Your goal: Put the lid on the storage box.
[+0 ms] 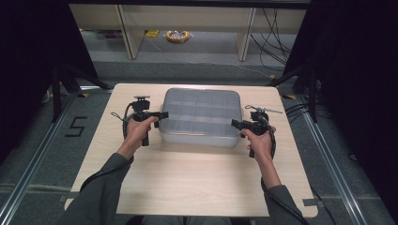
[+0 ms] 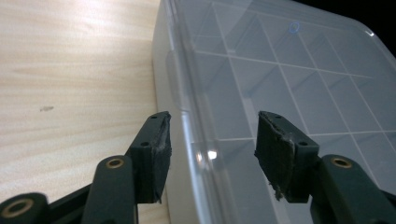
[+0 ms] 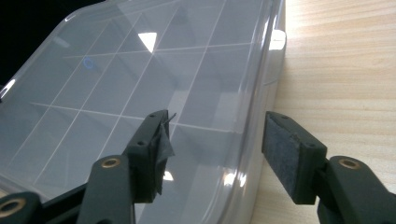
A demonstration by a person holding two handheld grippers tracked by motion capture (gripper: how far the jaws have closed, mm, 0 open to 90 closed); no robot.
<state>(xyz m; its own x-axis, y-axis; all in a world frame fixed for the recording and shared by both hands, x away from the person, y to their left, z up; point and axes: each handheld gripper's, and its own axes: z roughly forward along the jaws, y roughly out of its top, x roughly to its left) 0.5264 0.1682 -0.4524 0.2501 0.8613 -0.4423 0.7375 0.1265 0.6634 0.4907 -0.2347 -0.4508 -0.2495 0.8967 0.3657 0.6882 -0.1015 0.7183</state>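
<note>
The desk (image 1: 187, 187) is a pale wood-grain board with rounded corners, matt and bare around the one thing it carries. It stands on a grey floor (image 1: 42, 154) crossed by metal rails, with a black "5" mark (image 1: 76, 126) taped at the left. Dark curtains close in both sides. Behind the desk are the pale legs of a shelf frame (image 1: 126, 33), a yellow ring-shaped object (image 1: 177, 36) on the floor, and black cables (image 1: 274, 37) at the right.

The left gripper (image 1: 159, 114), black and hard-edged, is held in a grey-sleeved hand at the left end of the clear plastic box (image 1: 201, 115). In the left gripper view its fingers (image 2: 159, 149), faced with worn, fraying dark pads, stand apart astride the box's rim, one outside the wall and one over the lid; neither pad presses on it.

The box sits in the middle of the desk, toward the far edge. It is rectangular with rounded corners, translucent and glossy, with a closed lid over a grid of compartments.

The right gripper (image 1: 236, 123) stands at the box's right end. In the right gripper view its fingers (image 3: 285, 154) are likewise spread across the rim, clear of the plastic.
</note>
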